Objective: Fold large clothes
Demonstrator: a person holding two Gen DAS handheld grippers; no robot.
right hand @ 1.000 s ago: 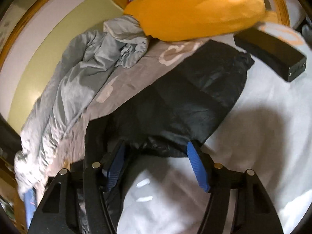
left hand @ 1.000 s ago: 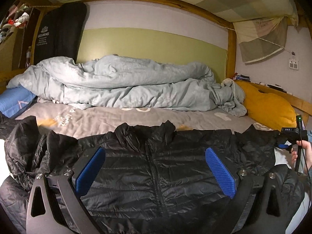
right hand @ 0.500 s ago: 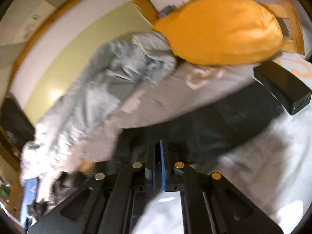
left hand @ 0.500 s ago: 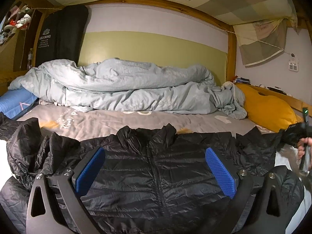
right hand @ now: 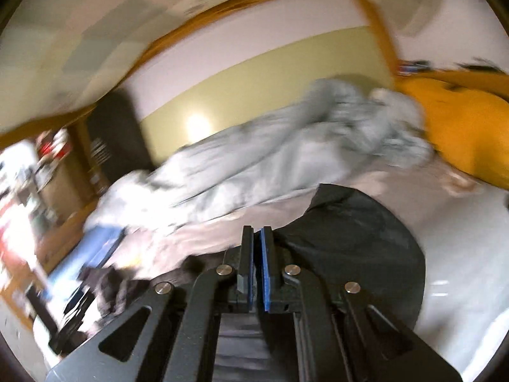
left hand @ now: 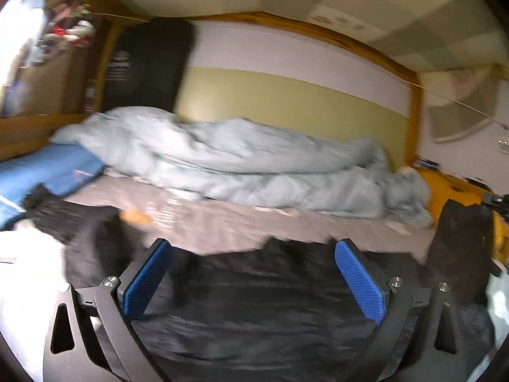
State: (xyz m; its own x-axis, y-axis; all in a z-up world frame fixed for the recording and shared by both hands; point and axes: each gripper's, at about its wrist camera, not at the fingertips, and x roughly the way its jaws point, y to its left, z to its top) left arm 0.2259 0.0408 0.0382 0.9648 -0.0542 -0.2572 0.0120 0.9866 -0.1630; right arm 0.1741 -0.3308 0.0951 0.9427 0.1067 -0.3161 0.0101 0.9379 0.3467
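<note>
A black puffer jacket (left hand: 254, 302) lies spread on the bed under my left gripper (left hand: 251, 277), which is open and empty above its chest. At the right edge of the left wrist view its right sleeve (left hand: 461, 245) stands lifted upright. In the right wrist view my right gripper (right hand: 257, 267) is shut on that black sleeve (right hand: 359, 242), which hangs in a curve from the closed jaws to the right. Both views are motion-blurred.
A rumpled grey duvet (left hand: 238, 165) lies along the green wall. An orange pillow (right hand: 461, 133) sits at the right end, a blue pillow (left hand: 47, 172) at the left. White bedsheet (right hand: 461, 270) lies under the sleeve.
My right gripper closed on the sleeve's end and has lifted it up and swung leftward. My left gripper stayed open and shifted left over the jacket.
</note>
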